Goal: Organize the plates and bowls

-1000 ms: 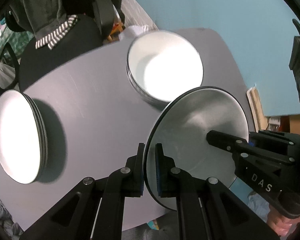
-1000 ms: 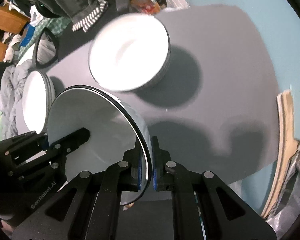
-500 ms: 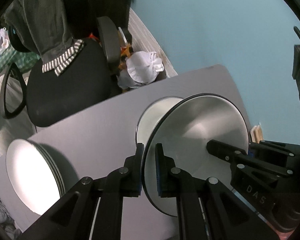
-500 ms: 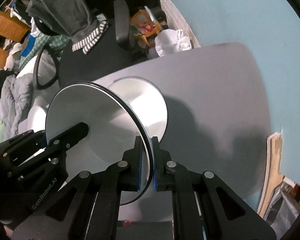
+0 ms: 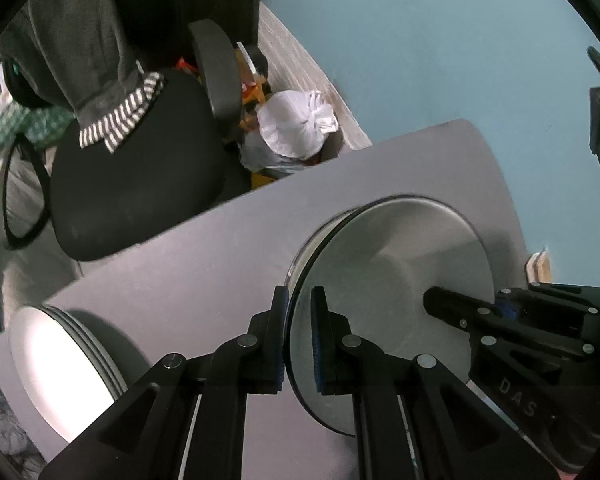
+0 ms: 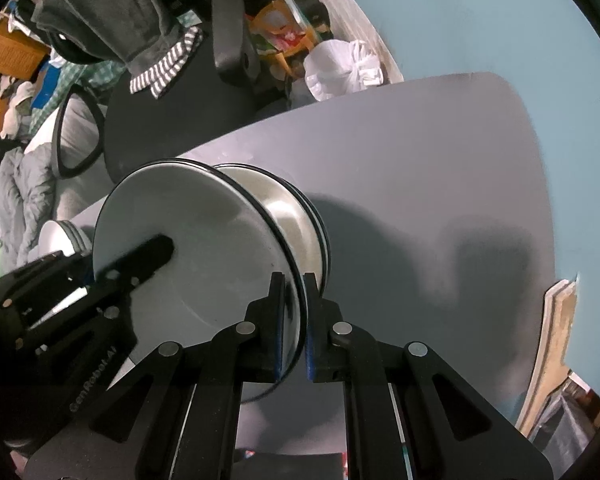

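Only the right wrist shows the bowl stack, seemingly under the held plate.

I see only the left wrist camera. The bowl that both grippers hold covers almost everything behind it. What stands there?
Observer: In the right wrist view, a stack of bowls stands on the grey table, directly behind the held bowl.
Operator: How many bowls are in the stack?
Observer: At least two dark rims show past the held bowl's edge; the rest is hidden.
Operator: Does the right gripper hold the rim properly?
Observer: Yes. The right gripper is shut on the rim, with one blue pad on each side.
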